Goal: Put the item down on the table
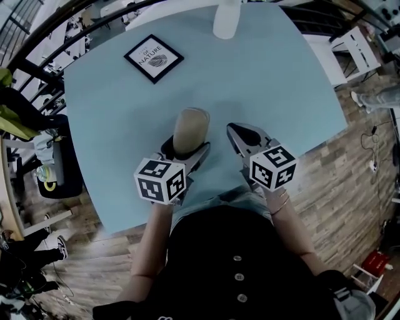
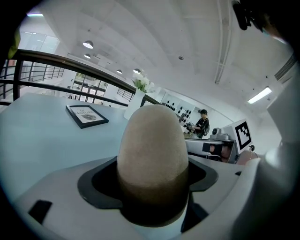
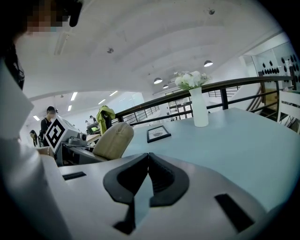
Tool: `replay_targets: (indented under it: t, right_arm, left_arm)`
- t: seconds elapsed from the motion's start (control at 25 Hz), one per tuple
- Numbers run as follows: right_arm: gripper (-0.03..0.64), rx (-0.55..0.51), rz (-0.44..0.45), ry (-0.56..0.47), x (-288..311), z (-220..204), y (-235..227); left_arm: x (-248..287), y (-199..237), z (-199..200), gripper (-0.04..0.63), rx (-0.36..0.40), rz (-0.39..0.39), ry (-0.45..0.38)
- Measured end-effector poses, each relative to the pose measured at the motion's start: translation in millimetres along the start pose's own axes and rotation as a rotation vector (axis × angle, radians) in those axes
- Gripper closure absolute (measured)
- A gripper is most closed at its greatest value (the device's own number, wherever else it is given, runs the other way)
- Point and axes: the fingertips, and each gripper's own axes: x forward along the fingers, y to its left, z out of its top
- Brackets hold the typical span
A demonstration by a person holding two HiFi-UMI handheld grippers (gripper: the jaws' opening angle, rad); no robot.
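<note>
Grip came first in the head view: the left tool (image 1: 186,150) was clamped on the lower end of a beige, round-ended item (image 1: 189,128), which stood out ahead of the jaws over the pale blue surface (image 1: 269,75), near the person's edge of it; whether its base touched the surface I could not tell; the right tool (image 1: 240,139) hung just beside it, apart from it; a framed picture (image 1: 153,58) and a white vase (image 1: 226,19) sat well away at the far side.

Left gripper view: the two dark pads pressed the item's sides low down, most of its egg-like body rising free above them; its skin looked matte and finely grained, so it probably would not slip, and likely it was light with some give, though that is a guess; the hold across the narrow lower part seemed the right one, since the domed top offered nothing flat.

Right gripper view: the jaws were drawn together with nothing between them; the item showed to the left, leaning; being rounded, it might tip or roll once let go.
</note>
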Motion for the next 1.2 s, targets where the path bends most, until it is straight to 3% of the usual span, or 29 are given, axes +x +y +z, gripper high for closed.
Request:
replay_targets:
  t: [0.48,1.04,1.2]
  right_arm:
    - [0.611,-0.016,0.124,0.024,18.3,8.7,-2.4]
    - [0.611,-0.002,0.148,0.034,13.8,14.5,-39.9]
    - [0.611,0.003,0.156,0.044,14.6,12.0,-48.8]
  left_arm:
    - [3.8,4.8,-4.3,0.186,-0.035,0.072,0.023]
    - [26.0,20.7,23.0,0.186,0.045,0.147,0.055]
    - [35.2,19.9,36.6,0.186,0.103,0.153,0.071]
